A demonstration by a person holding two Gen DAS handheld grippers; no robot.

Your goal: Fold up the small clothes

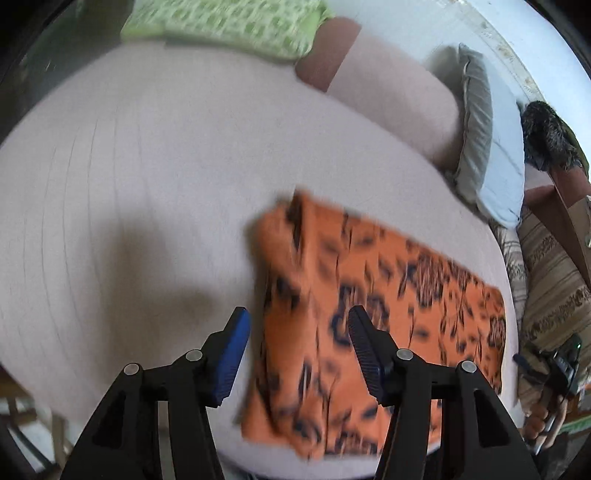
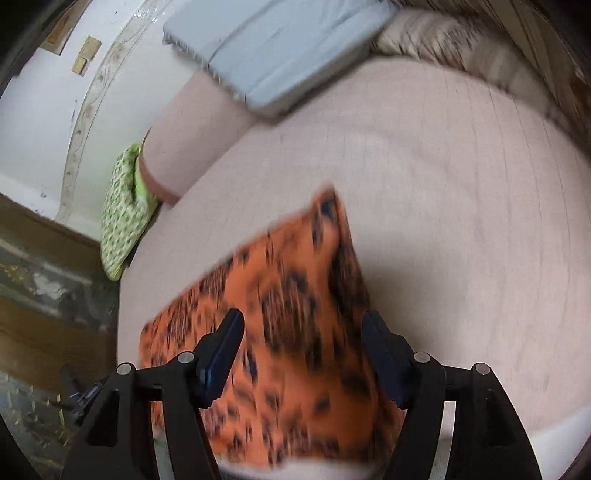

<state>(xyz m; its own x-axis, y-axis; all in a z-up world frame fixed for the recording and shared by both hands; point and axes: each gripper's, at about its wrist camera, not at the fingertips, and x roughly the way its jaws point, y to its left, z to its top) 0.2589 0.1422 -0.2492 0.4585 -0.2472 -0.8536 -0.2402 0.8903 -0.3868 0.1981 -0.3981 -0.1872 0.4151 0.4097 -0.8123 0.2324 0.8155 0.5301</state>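
An orange cloth with dark print [image 1: 369,310] lies flat on the pale pink bed [image 1: 147,184], near its front edge. My left gripper [image 1: 297,321] is open above the cloth's left edge, holding nothing. In the right wrist view the same cloth [image 2: 288,314] lies under my right gripper [image 2: 301,325], which is open and empty above the cloth's right part. Both views are blurred by motion.
A green patterned cushion [image 1: 229,22], a pink bolster [image 1: 388,96] and a grey-blue pillow [image 1: 487,147] line the bed's far side. A striped blanket [image 1: 546,288] lies at the right. The other hand-held gripper [image 1: 554,369] shows at the right edge. The floor [image 2: 44,295] lies left of the bed.
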